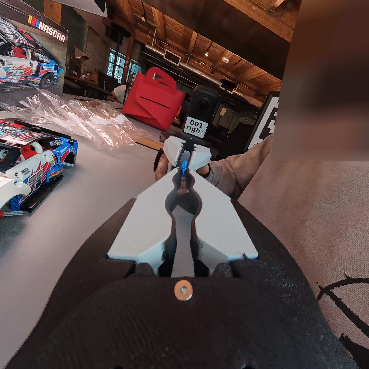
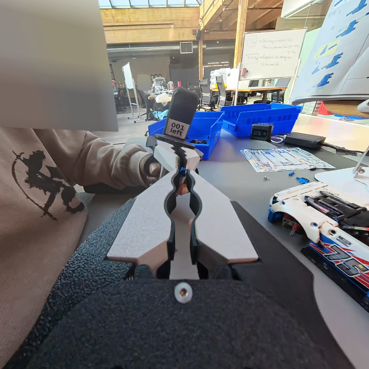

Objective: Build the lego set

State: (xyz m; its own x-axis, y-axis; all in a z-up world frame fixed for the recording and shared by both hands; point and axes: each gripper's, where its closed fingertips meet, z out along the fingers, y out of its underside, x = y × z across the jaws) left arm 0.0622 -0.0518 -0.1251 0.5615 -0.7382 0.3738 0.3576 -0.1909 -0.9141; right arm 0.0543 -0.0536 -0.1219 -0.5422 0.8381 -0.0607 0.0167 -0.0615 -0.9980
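A small blue pin point(image 1: 183, 168) is held in the air between two grippers that meet tip to tip. My left gripper point(image 1: 184, 171) is shut on its near end. My right gripper point(image 1: 186, 159) faces it and grips the far end. In the right wrist view the pin point(image 2: 182, 172) sits at my right gripper's tips point(image 2: 182, 172), with the left gripper point(image 2: 181, 161) just beyond. The part-built white, blue and red lego car point(image 1: 30, 165) stands on the grey table, left of the grippers; in the right wrist view the car point(image 2: 323, 219) is at the right.
The lego box point(image 1: 30, 56), clear plastic bags point(image 1: 79, 119) and a red paper bag point(image 1: 153, 101) lie at the back. Blue bins point(image 2: 199, 127), a sticker sheet point(image 2: 283, 159), loose blue pins point(image 2: 302, 179) and the instruction booklet point(image 2: 335, 50) show in the right wrist view. Less than 4 cm separates the two grippers' tips. Both grippers' tips are roughly 20 cm from the car point(image 2: 323, 219).
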